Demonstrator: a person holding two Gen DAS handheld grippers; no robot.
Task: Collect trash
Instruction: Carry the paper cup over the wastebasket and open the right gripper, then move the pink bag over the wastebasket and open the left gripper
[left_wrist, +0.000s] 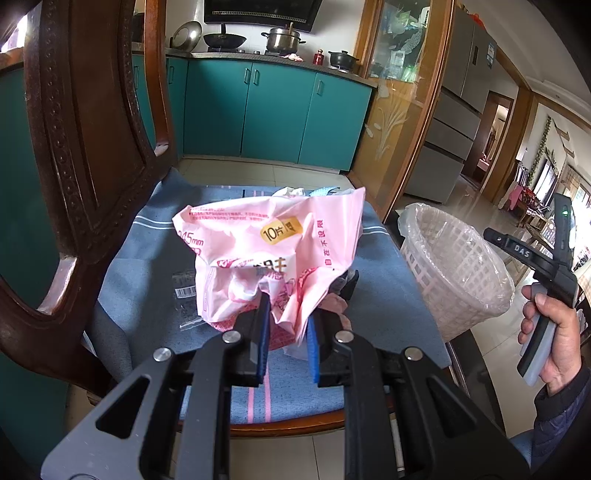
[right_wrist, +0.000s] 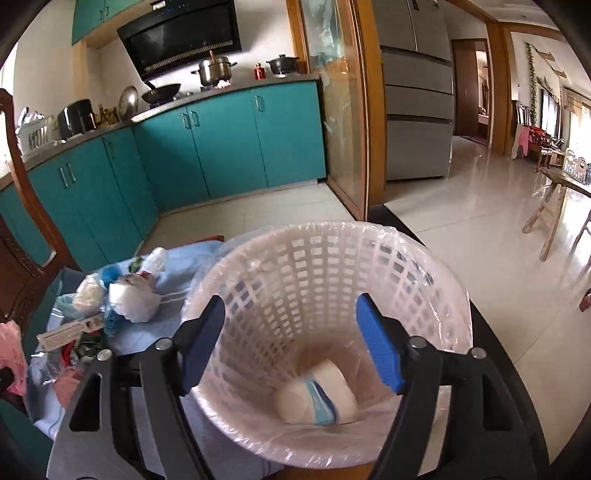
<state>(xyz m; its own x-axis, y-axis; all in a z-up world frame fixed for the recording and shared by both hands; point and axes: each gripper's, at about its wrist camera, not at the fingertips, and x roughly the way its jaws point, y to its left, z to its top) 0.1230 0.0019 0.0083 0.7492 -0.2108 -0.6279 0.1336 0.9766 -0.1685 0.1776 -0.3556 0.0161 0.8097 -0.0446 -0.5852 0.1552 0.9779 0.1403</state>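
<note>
1. Left gripper (left_wrist: 288, 325) is reaching over the chair seat, jaws partly closed and pinching the crumpled lower edge of the pink plastic wrapper (left_wrist: 273, 251) (blue pads are pressing into the folds on both sides).
2. Pink plastic wrapper is sitting on the blue cloth (left_wrist: 388, 280) that is covering the wooden chair (left_wrist: 85, 147) seat; it is bunched up, printed side showing with a gold label.
3. A small clear wrapper with a barcode (left_wrist: 184, 291) is lying flat on the cloth just left of the pink one, touching or nearly touching it (hard to tell).
4. Right gripper (right_wrist: 291, 339) is hovering over the white basket (right_wrist: 424, 266), jaws spread wide and holding nothing.
5. White basket is lined with a clear bag and is standing just beside the chair seat, on the right side in the left wrist view (left_wrist: 458, 273).
6. A white cup with a blue band (right_wrist: 317, 398) is lying on its side at the basket bottom.
7. More trash (right_wrist: 125, 295) is piling on the cloth left of the basket: bagged white wads, a flat box, bits of blue and pink.
8. Right hand (left_wrist: 554, 339) is gripping its tool's handle, showing at the right edge of the left wrist view.
9. Teal cabinets (left_wrist: 273, 114) with pots on the worktop are standing behind.
</note>
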